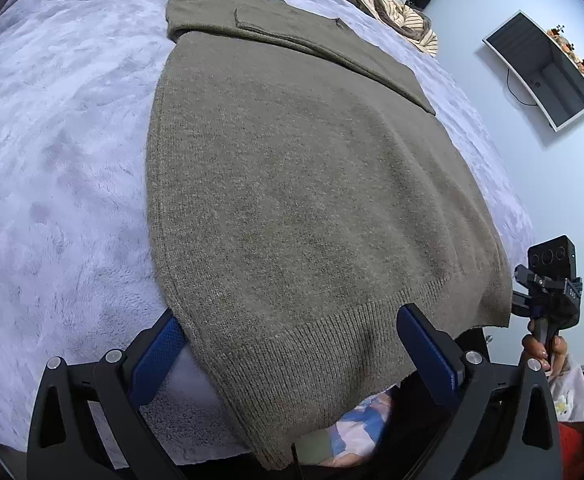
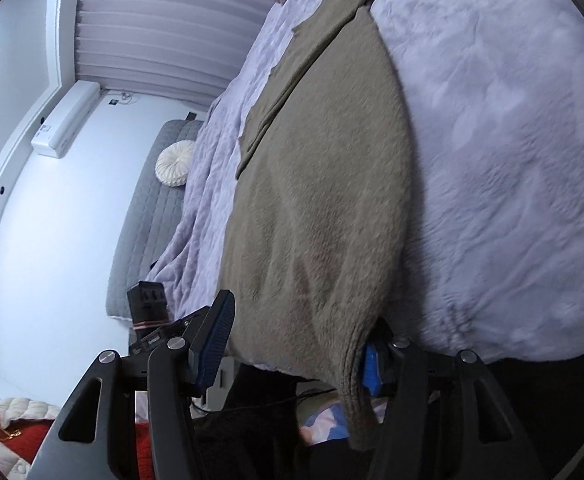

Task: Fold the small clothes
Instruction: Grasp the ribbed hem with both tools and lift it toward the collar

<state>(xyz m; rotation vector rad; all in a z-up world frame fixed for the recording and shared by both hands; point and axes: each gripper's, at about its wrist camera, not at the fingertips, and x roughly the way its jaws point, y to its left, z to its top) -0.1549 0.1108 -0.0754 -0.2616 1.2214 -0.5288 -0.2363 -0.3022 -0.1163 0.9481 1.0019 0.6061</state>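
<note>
Left gripper (image 1: 289, 344): jaws spread wide at the bottom of the frame, the ribbed hem of the olive sweater (image 1: 292, 184) draped between the blue pads, not pinched. Right gripper (image 2: 296, 340): jaws parted, hem hanging over its right pad (image 2: 372, 368), left pad bare. Sweater: spread flat on the lavender plush bedspread (image 1: 51, 160), filling mid-frame, sleeve folded across its top end, hem overhanging the bed edge. Striped bedding (image 1: 404, 20): upper right. Wall screen (image 1: 544, 68): far right.
</note>
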